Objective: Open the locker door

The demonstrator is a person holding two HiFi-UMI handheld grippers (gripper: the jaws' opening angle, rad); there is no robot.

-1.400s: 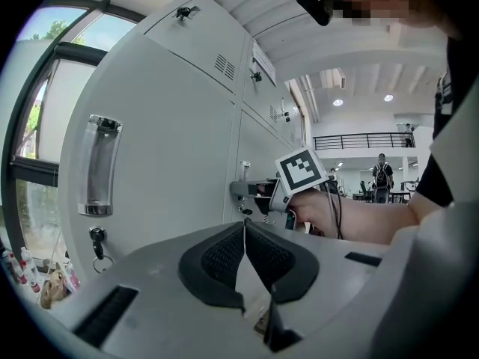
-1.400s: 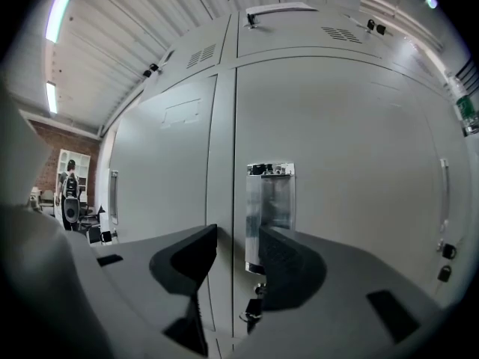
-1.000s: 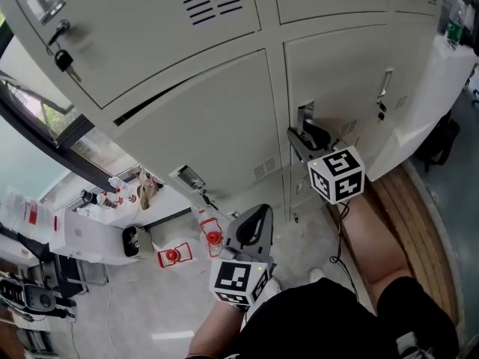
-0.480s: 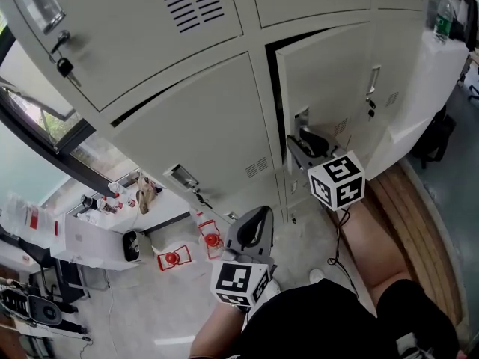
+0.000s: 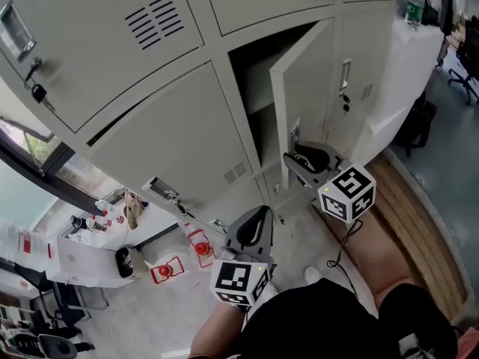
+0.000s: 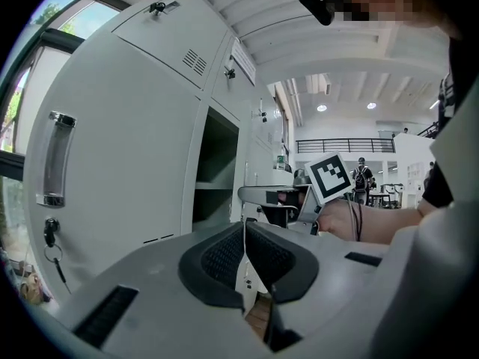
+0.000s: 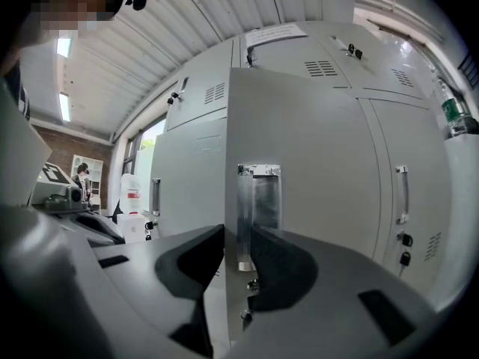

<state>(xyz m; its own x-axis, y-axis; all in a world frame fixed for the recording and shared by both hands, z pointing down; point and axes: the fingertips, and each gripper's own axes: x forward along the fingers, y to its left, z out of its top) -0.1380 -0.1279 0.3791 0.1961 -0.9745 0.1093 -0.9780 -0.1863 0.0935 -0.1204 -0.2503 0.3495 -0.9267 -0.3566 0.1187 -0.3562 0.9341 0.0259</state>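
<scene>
The grey locker door (image 5: 310, 88) stands swung out from its dark compartment (image 5: 254, 88). My right gripper (image 5: 297, 155), with its marker cube (image 5: 346, 193), is shut on the door's free edge at the recessed metal handle (image 7: 256, 208). In the right gripper view one jaw lies behind the door (image 7: 322, 148) and the other over the handle, gripper (image 7: 238, 239). My left gripper (image 5: 257, 217) hangs low near my body, shut and empty, its pads meeting (image 6: 245, 234). The left gripper view also shows the open compartment (image 6: 217, 170) and the right gripper (image 6: 273, 197).
Closed lockers surround the open one, one with keys hanging (image 5: 36, 92) and one below with a handle (image 5: 161, 188). Red items (image 5: 200, 247) lie on the floor by a cluttered white table (image 5: 82, 256). A wooden platform (image 5: 419, 215) runs along the right.
The locker door went from shut to swung well open. My right gripper moved back and slightly right with the door's edge. The left gripper stayed where it was.
</scene>
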